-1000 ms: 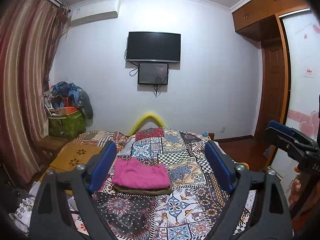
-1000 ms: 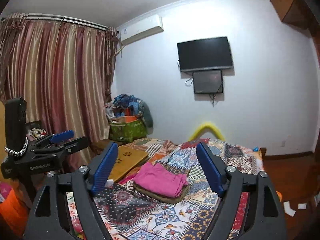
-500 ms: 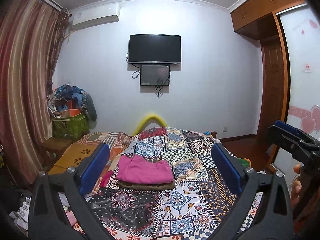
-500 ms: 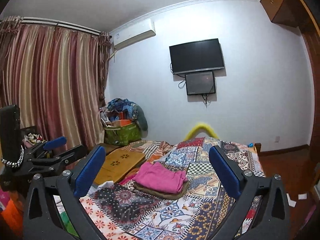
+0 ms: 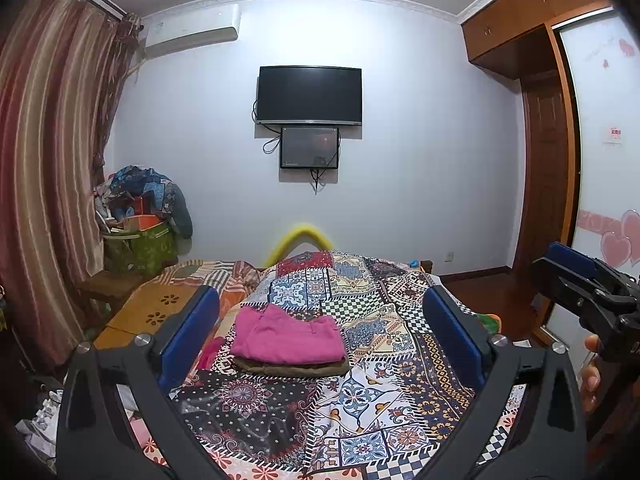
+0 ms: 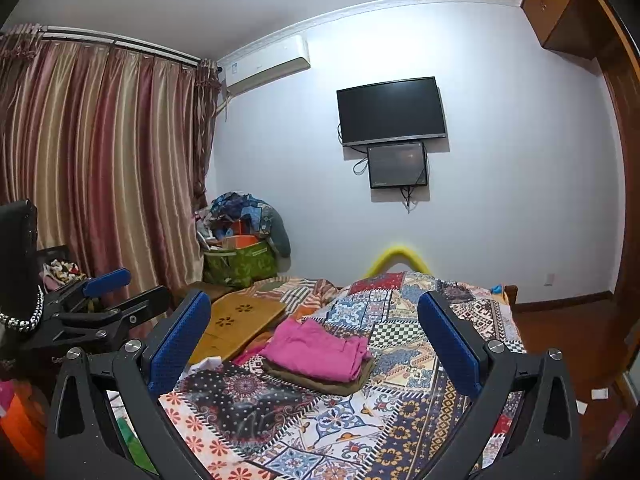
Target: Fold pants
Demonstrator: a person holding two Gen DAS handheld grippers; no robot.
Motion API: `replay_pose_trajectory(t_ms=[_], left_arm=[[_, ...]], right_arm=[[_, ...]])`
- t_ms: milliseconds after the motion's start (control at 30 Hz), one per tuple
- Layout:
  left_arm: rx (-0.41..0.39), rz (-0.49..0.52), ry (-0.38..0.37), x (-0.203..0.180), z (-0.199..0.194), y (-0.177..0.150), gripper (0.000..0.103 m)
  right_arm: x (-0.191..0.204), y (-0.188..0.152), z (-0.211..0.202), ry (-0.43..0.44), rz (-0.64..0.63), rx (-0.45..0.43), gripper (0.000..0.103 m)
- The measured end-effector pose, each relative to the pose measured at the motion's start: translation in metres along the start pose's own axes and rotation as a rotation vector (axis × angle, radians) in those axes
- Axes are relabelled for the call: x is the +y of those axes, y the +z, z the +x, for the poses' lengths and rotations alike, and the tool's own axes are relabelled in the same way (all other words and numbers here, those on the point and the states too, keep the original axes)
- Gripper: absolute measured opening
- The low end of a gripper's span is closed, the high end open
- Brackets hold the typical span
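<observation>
1. Left tongs: blue pads spread wide, nothing between them, held up off the bed and aimed down its length. A second ago the pads sat closer together; the gap has since grown.
2. Right tongs: likewise spread wide and empty, raised above the near end of the bed. Same widening over the last second. In the left view this tool shows at far right, side-on, with a hand under it.
3. Pink pants: folded into a neat rectangle, lying on a folded olive-brown garment, left of centre on the patchwork bedspread. Neither tool touches the stack; both are well apart from it.
4. The view has pulled back from the stack over the last second, and the pile is unchanged in shape.
5. Reading: tongs released and backing off from a tidy pile suggests the fold is finished, or nearly.
6. Beyond: wooden board left of the bed, striped curtain, television on the far wall.
</observation>
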State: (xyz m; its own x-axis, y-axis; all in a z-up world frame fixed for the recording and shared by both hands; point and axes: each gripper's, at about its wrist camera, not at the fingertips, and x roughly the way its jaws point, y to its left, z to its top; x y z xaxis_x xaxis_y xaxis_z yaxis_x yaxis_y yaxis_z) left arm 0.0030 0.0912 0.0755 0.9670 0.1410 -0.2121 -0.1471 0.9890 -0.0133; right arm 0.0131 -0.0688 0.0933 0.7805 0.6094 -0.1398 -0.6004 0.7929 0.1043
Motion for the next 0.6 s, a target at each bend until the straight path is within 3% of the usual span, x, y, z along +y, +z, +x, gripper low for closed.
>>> replay_pose_trajectory(t_ms=[600], left_arm=[[0.017, -0.013, -0.005, 0.0014, 0.0064, -0.0049, 0.103]], right_arm=[[-0.0003, 0.0009, -0.0028, -0.005, 0.006, 0.003, 0.103]])
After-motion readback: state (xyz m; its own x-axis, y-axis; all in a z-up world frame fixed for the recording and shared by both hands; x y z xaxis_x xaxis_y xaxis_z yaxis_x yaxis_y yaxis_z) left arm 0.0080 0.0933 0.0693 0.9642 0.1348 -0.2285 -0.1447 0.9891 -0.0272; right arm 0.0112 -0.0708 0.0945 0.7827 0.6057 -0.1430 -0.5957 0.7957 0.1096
